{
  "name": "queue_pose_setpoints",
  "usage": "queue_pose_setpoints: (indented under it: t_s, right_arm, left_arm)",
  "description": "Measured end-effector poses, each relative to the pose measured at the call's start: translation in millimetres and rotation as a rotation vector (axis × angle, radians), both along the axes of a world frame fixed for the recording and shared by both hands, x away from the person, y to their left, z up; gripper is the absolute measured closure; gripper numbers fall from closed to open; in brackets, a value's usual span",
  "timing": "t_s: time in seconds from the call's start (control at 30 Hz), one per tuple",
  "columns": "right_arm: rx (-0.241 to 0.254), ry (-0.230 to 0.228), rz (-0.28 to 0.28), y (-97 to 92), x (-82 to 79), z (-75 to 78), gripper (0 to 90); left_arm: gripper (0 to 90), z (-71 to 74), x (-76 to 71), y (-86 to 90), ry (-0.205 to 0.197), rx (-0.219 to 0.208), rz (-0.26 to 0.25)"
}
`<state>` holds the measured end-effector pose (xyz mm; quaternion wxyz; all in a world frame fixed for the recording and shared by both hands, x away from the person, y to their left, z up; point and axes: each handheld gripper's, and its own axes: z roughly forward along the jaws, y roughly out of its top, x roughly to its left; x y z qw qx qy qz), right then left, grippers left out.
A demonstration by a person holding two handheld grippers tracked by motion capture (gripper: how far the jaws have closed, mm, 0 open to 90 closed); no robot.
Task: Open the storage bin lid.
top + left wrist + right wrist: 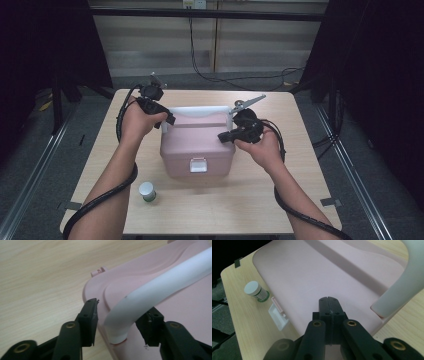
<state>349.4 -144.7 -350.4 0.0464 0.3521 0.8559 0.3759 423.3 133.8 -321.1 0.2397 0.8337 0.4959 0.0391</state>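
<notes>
Fingers, high view: left gripper [169, 119] sits at the left end of the white handle [200, 111] of a pink storage box [197, 145]; right gripper [223, 137] rests over the box's right side, just below the handle's right end. A white-capped bottle [147, 191] stands on the wooden table [280, 200], well apart from both, near the person's left forearm.

Left gripper view: left gripper [120, 322] is part open, one finger [88, 322] on each side of the handle's [160, 287] foot where it joins the pink lid [140, 267]. The left pad stands clear of the handle; contact at the right pad cannot be told.

Right gripper view: right gripper [328, 308] is fully closed, its pads pressed together with nothing between them, over the pink lid [312, 272]. The handle [407, 282] rises just to the right; the white latch [278, 316] and bottle [257, 291] lie to the left.
</notes>
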Motion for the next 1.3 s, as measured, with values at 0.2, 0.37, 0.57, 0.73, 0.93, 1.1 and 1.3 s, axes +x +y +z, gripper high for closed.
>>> queue_pose_setpoints:
  t_s: [0.2,0.37,0.57,0.73,0.93,1.1,1.3]
  right_arm:
    - [0.034,-0.004,0.007,-3.8,0.4,-2.5,90.0]
    - [0.043,-0.023,0.017,-5.7,-1.0,-3.7,90.0]
    - [0.032,-0.027,0.027,-6.5,-3.0,-1.5,90.0]
    - [0.028,-0.038,0.021,-13.0,-6.0,-0.1,90.0]
    - [0.025,-0.044,0.008,-26.9,-8.7,7.0,90.0]
    - [-0.001,-0.051,-0.013,-42.2,-10.0,12.8,90.0]
    - [-0.055,-0.032,-0.021,-52.9,-9.8,6.0,90.0]
  left_arm:
    - [66.4,2.1,1.1,-1.7,0.005,0.035,-0.021]
    - [67.3,3.3,0.7,-2.3,0.009,0.047,-0.035]
    - [67.6,5.8,0.4,-1.4,-0.017,0.047,-0.064]
    - [67.7,7.9,-0.1,0.2,-0.013,0.028,-0.066]
    - [68.0,11.4,-0.4,2.3,-0.027,0.015,-0.066]
    - [68.1,16.7,-0.3,5.3,-0.042,0.003,-0.074]
    - [68.2,22.8,0.2,5.6,-0.050,0.002,-0.073]
